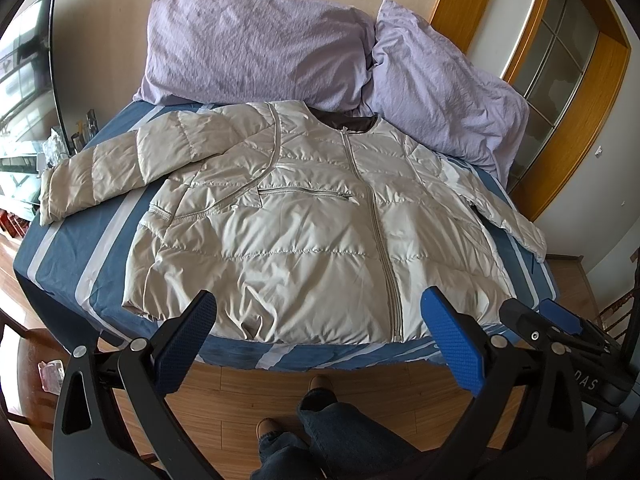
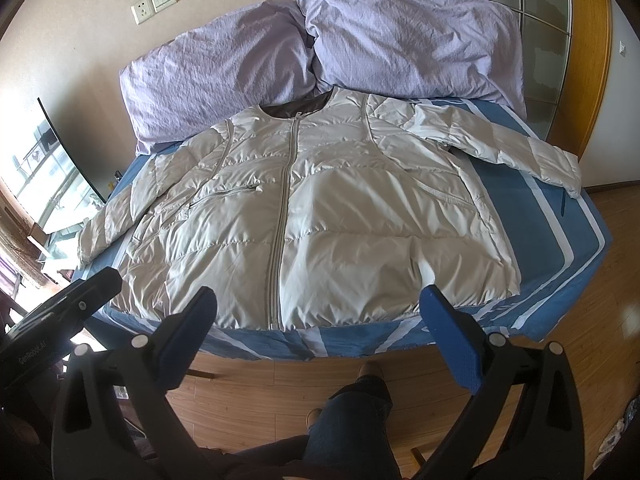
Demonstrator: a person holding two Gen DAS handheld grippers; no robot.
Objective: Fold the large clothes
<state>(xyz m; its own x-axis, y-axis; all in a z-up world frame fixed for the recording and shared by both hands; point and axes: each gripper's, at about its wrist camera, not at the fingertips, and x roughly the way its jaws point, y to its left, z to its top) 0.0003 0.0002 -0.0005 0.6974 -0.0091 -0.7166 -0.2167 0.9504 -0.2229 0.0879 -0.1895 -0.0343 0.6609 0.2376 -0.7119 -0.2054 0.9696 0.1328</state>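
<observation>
Left gripper (image 1: 318, 320) and right gripper (image 2: 320, 316), each held level with jaws spread wide and empty; the person's jean-clad legs (image 1: 320, 432) and brown shoes (image 1: 320, 382) stand below

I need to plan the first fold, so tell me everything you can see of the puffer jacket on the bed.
The puffer jacket is pale beige, quilted in horizontal bands, with a slightly shiny fabric. It lies flat, front up, zipped closed, collar toward the lilac pillows and hem at the near edge of the bed. A dark lining shows at the neck. Both sleeves spread outward across the blue striped sheet. A zipped chest pocket sits beside the centre zipper. Neither gripper touches it.
</observation>
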